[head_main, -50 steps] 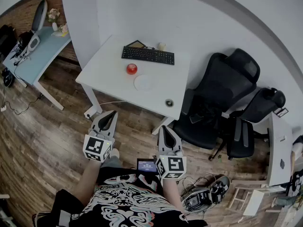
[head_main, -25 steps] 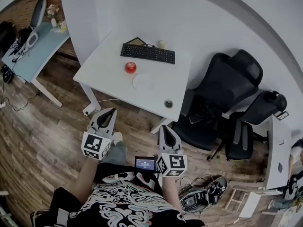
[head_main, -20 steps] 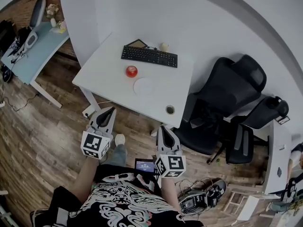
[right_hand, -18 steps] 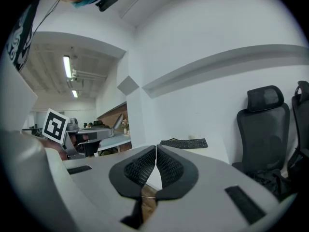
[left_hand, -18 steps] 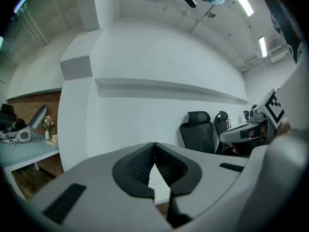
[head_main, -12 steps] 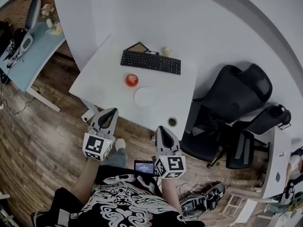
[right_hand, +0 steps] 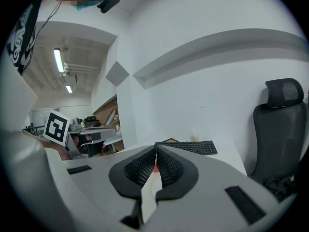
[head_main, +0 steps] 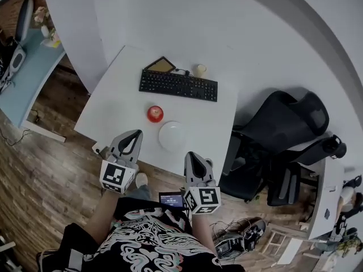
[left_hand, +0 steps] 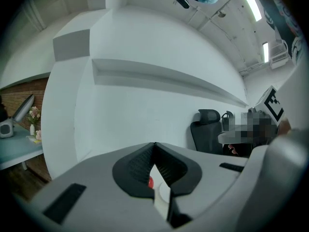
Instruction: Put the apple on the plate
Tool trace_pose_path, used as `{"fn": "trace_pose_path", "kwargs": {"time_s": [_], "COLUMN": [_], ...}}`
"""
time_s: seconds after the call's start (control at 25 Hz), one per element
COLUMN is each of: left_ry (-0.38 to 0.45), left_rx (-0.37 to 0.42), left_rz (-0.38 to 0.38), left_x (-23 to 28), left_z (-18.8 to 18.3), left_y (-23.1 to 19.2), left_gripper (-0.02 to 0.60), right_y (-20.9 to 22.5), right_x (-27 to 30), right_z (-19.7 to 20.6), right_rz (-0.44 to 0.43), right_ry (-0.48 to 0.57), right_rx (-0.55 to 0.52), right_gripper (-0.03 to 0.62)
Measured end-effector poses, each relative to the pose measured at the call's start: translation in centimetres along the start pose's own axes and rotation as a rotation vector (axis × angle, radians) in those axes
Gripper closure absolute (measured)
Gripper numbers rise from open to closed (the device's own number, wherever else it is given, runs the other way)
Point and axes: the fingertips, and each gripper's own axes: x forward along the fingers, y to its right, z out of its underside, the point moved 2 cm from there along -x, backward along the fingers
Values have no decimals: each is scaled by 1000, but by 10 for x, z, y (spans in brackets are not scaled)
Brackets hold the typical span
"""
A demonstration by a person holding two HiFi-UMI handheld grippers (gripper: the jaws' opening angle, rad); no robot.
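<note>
My left gripper [head_main: 134, 135] is clenched empty: in the left gripper view its jaws meet at the tips with nothing pinched between them, and only a sliver of red shows through the slit lower down. I hold it out in front of my body on a bare forearm, its marker cube nearest me and its nose close to level, aimed at the white table [head_main: 116, 98]. From the head view its tip sits at the table's near left edge. Just beyond it and a little to the right is the apple [head_main: 155, 114], red, resting on the bare tabletop. It lies beside the plate [head_main: 172, 136] but not on it, and neither gripper touches it. The plate is white and empty, near the front edge, with the black keyboard [head_main: 178, 84] well behind both. My right gripper [head_main: 190, 155] is likewise closed on nothing. In the right gripper view its jaws come together at the tips, with the apple a thin red line far off through the gap. I hold it parallel to the left one, nose dipped slightly, its tip at the table's near edge just right of the plate. A black office chair [head_main: 286, 120] stands off the table's right side.
</note>
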Motion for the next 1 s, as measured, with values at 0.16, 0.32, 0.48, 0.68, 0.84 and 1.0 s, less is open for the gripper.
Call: {"fn": "trace_pose_path", "kwargs": {"time_s": [0.16, 0.32, 0.48, 0.68, 0.84, 1.0], "left_ry": [11, 10, -16, -23, -52, -47], "left_rx": [7, 7, -5, 9, 4, -2], "left_rz": [12, 16, 25, 11, 6, 5], "left_x": [17, 36, 49, 65, 74, 85], "left_z": [0, 9, 20, 21, 26, 34], "left_y": [-19, -33, -33, -38, -42, -44], "left_gripper": [568, 568, 568, 568, 568, 568], "right_y": [-7, -8, -5, 7, 15, 15], "right_x": [27, 49, 56, 72, 86, 105], "right_z": [-15, -19, -15, -11, -10, -9], "right_rz": [-7, -13, -45, -49, -53, -59], "right_ry": [21, 21, 13, -15, -22, -27], "right_rx": [-65, -104, -67, -96, -85, -129], "right_gripper": [565, 565, 565, 565, 565, 565]}}
